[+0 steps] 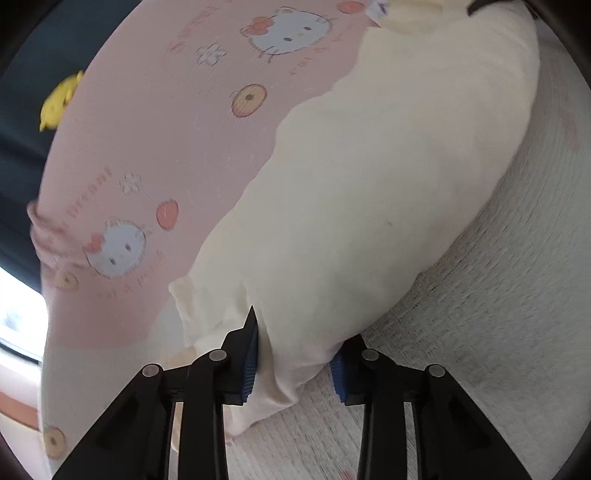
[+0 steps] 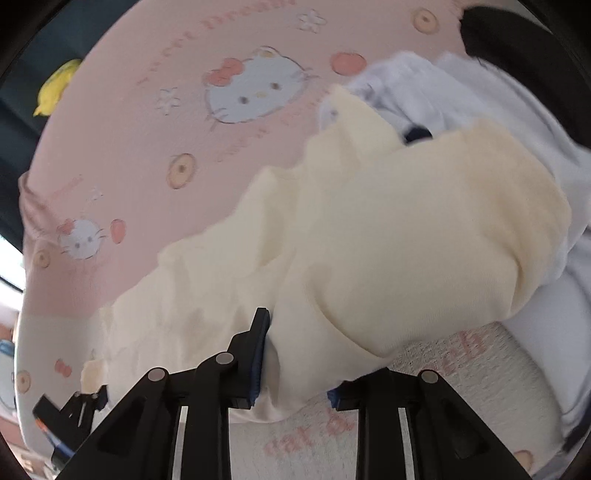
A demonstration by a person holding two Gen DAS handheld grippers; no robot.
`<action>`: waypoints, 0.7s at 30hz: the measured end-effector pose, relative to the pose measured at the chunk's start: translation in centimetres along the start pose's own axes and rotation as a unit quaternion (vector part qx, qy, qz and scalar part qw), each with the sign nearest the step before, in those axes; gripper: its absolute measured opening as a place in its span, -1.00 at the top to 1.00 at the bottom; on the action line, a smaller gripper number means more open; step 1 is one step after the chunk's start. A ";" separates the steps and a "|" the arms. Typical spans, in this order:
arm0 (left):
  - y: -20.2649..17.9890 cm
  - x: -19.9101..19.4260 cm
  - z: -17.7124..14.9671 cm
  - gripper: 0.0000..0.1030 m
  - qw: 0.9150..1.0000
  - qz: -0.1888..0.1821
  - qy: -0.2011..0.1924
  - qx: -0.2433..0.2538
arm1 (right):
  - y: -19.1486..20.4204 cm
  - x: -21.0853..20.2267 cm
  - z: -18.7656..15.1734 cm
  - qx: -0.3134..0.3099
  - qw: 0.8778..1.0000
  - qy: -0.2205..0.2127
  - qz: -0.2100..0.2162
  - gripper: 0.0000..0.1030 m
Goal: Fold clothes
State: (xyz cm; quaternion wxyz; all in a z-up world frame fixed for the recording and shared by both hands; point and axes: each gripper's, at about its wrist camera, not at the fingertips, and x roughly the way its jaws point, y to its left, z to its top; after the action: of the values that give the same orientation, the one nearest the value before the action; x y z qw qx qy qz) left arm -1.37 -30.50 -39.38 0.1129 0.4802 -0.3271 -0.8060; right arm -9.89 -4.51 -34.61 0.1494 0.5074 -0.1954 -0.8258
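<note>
- Garment, one, cream-coloured (image 1: 369,206): it lies on a pink bed sheet (image 1: 155,147) printed with cartoon cat faces, flowers and round fruit, with one end gathered up into each pair of tongs
- Grippers, two: the left gripper (image 1: 293,363) has a bunched end of the cream garment between its blue pads, which press on the cloth from both sides; in the right wrist view this same gripper shows small at the lower left (image 2: 79,406)
- The right gripper (image 2: 295,373) pinches another bunched part of the cream garment (image 2: 388,240) in the same way, the cloth squeezed between its two blue pads
- Cat faces on the sheet: two count clearly in the left wrist view, two in the right wrist view
- White clothes (image 2: 424,92) form one heap beyond the cream garment in the right wrist view; how many pieces it holds cannot be told
- One dark item (image 2: 487,33) sits at the top right, too blurred to name
- One small yellow shape (image 1: 59,99) lies on the dark surface beside the sheet's edge
</note>
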 end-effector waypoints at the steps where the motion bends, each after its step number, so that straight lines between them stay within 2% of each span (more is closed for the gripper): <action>1: 0.1 -0.6 -0.1 0.44 1.000 -0.001 0.000 -0.001 | 0.2 -0.4 0.0 0.005 1.000 -0.001 0.007 0.52; 3: -0.1 -1.6 -0.5 0.44 1.000 0.004 -0.001 0.001 | 0.2 -1.2 -0.3 0.031 0.999 -0.006 0.014 0.52; 7: -0.7 -3.5 -2.0 0.45 1.000 -0.004 0.001 0.004 | 0.6 -0.7 -0.6 0.046 0.999 0.017 0.008 0.53; 11: -1.6 -4.9 -3.6 0.44 1.000 -0.012 -0.001 0.023 | -0.7 -2.4 -4.4 0.058 0.997 0.035 0.020 0.52; 14: -3.2 -5.5 -4.7 0.44 0.999 0.001 0.001 0.042 | -1.6 -3.2 -6.6 0.085 0.995 0.045 0.035 0.52; 17: -4.4 -5.4 -5.4 0.44 0.999 0.017 0.011 0.043 | -3.7 -3.9 -9.7 0.148 0.986 0.042 0.066 0.52; 21: -6.0 -4.8 -5.5 0.43 0.996 0.059 0.025 0.064 | -5.8 -2.9 -11.6 0.216 0.971 0.062 0.086 0.52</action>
State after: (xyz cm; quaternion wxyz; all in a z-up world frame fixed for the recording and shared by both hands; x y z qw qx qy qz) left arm 6.53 -25.86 -41.64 0.1377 0.4858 -0.4030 -0.7633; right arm 1.56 -0.12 -39.84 0.1189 0.5592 -0.4023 -0.7150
